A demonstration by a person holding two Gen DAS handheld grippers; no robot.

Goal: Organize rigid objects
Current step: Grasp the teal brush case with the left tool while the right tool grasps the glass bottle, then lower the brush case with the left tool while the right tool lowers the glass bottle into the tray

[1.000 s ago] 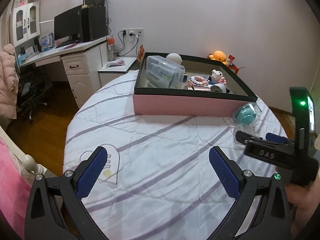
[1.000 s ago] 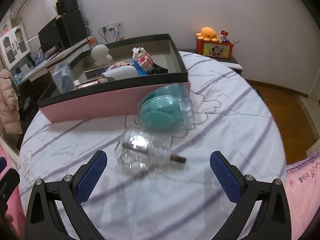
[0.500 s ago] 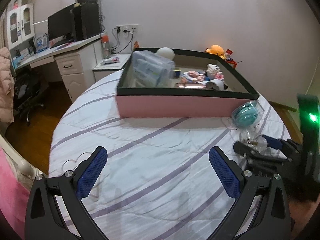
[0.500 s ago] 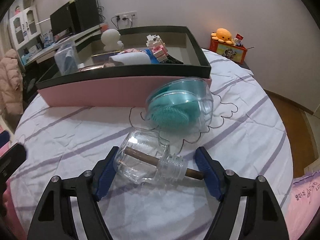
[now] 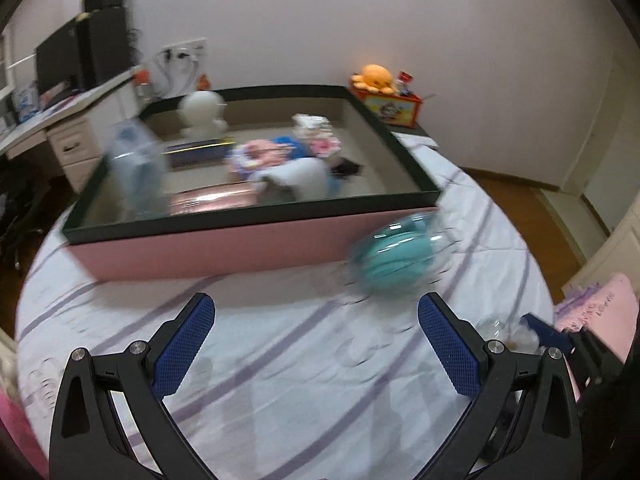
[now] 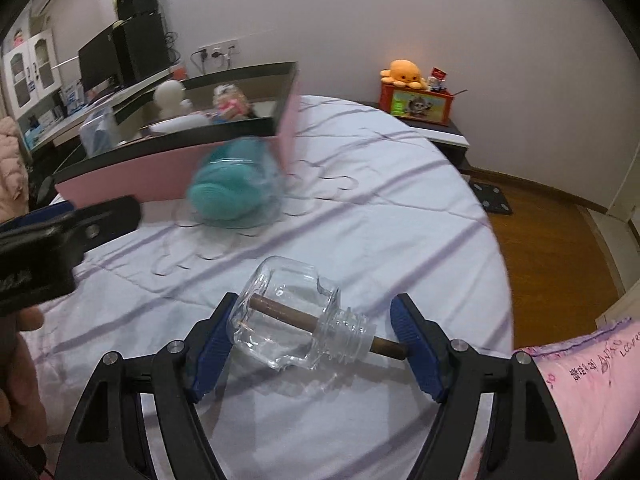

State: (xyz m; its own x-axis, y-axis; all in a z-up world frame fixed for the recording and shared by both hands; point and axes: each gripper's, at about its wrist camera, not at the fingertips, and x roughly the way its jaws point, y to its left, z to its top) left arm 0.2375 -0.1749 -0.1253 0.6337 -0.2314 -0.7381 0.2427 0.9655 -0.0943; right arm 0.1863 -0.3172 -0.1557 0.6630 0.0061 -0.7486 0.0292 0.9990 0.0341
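A clear glass bottle with a brown stick through its neck lies lengthwise between the pads of my right gripper. One pad presses its base and the other the stick's end, just above the striped bedsheet. Beside the pink box lies a teal brush in a clear case. My left gripper is open with nothing in it, and that teal case sits just ahead of its right finger. The pink box holds several toys. At the lower right of the left wrist view are my right gripper and the bottle.
An orange plush octopus sits on a red box on a nightstand by the back wall. A desk with a monitor stands at the left. A pink blanket lies at the right, and the bed drops to a wooden floor. A hand holds the left gripper.
My right gripper has shut on the glass bottle and carried it a little. My left gripper has swung right, bringing the box and the teal case nearer; its jaws stay open.
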